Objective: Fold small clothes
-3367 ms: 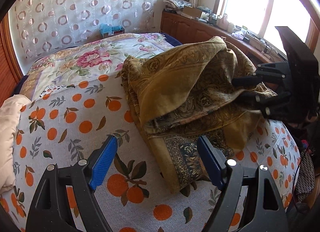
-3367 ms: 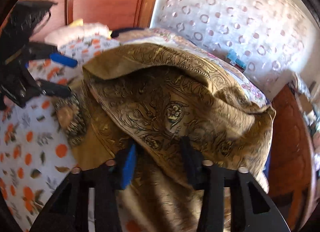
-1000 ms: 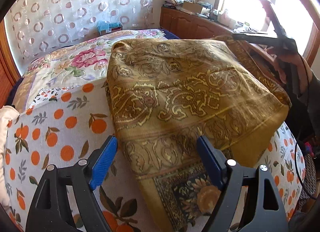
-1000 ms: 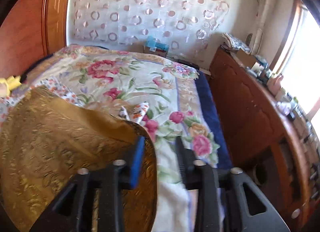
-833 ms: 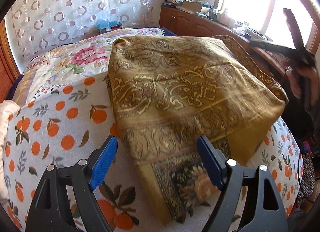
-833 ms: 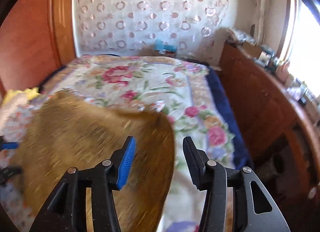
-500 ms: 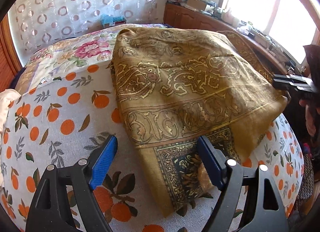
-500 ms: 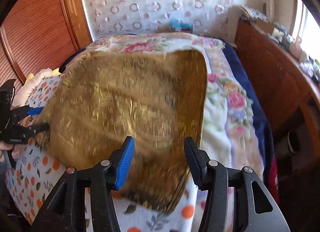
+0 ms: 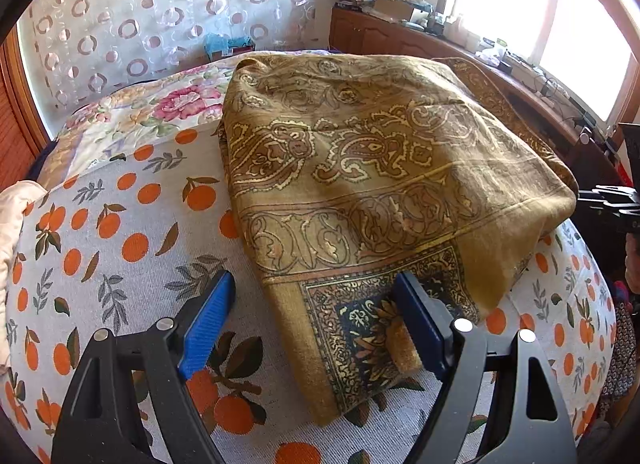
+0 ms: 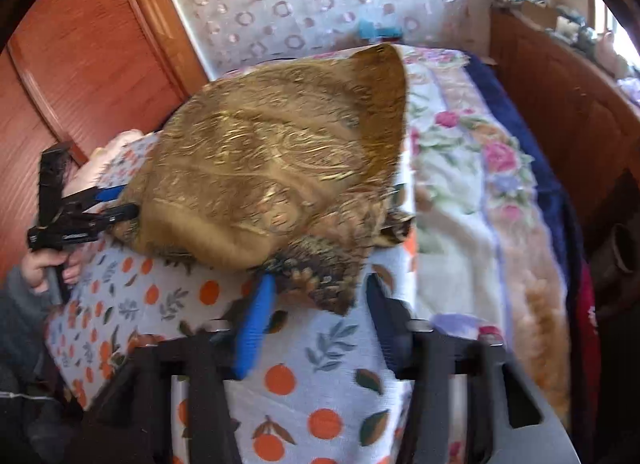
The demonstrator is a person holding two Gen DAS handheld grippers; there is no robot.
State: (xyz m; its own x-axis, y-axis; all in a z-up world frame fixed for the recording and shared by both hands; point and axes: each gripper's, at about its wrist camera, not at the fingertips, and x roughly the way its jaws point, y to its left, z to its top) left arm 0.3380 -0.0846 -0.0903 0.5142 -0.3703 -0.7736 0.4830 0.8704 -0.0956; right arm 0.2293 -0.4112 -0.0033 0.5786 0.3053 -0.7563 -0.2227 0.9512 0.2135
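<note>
A mustard paisley cloth (image 9: 360,152) lies folded over on the orange-print bedspread (image 9: 120,224). My left gripper (image 9: 314,284) stands open over the cloth's near dark-bordered corner, one finger (image 9: 420,328) against the fabric. In the right wrist view the cloth (image 10: 272,168) fills the middle. My right gripper (image 10: 320,284) hovers at its dark patterned corner, which lies between the jaws. Those jaws are closing, and the pads stand apart from the fabric. The right gripper (image 9: 600,200) also shows at the left view's right edge, and the left gripper (image 10: 116,204) at the cloth's far side.
A floral quilt (image 10: 460,184) covers the far half of the bed. A wooden cabinet (image 10: 560,104) runs along one side under a bright window (image 9: 520,4). A cream pillow (image 9: 16,216) lies at the bedspread's left. A hand (image 10: 40,268) grips the left tool's handle.
My right gripper let go of the far corner, swung back along the bed and came down at the cloth's near corner. The cloth settled flat. My left gripper barely moved.
</note>
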